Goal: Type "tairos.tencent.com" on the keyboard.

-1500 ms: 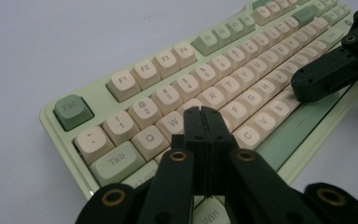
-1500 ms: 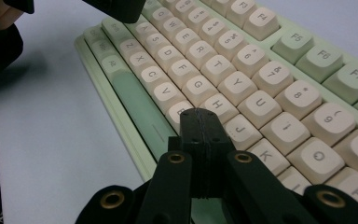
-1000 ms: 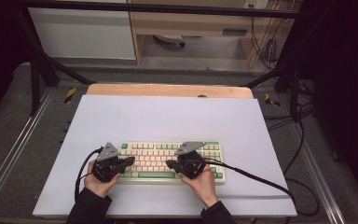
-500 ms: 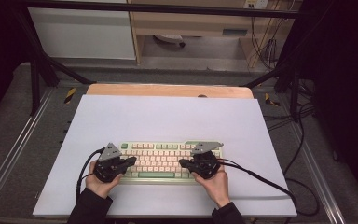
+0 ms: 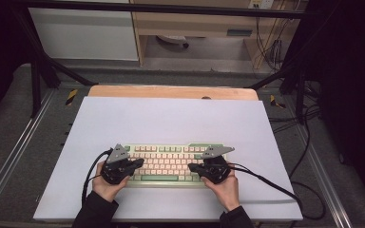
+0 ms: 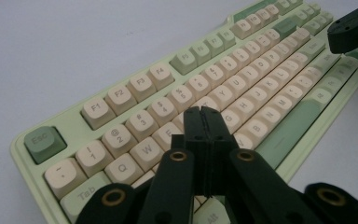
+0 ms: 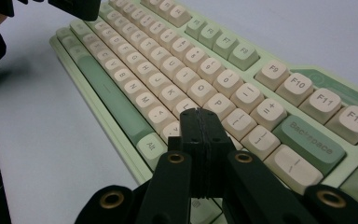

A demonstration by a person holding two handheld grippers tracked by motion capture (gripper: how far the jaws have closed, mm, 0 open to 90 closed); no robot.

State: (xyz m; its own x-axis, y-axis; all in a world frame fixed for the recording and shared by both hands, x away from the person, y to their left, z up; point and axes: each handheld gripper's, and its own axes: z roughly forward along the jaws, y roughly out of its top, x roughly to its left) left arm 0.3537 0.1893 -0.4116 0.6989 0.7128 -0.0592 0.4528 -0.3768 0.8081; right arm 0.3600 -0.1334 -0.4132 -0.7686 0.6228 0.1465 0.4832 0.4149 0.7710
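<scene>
While the left gripper [image 5: 134, 164] hangs over the keyboard's [image 5: 168, 165] left end, its jaws are pressed together with nothing between them, tips above the keys near the letter row in the left gripper view [image 6: 203, 116]. That pale green keyboard lies on the white bench [image 5: 171, 118] near its front edge, about centred. Over its right end the right gripper [image 5: 195, 168] is likewise clamped closed and empty, poised above keys beside P [image 7: 199, 116].
</scene>
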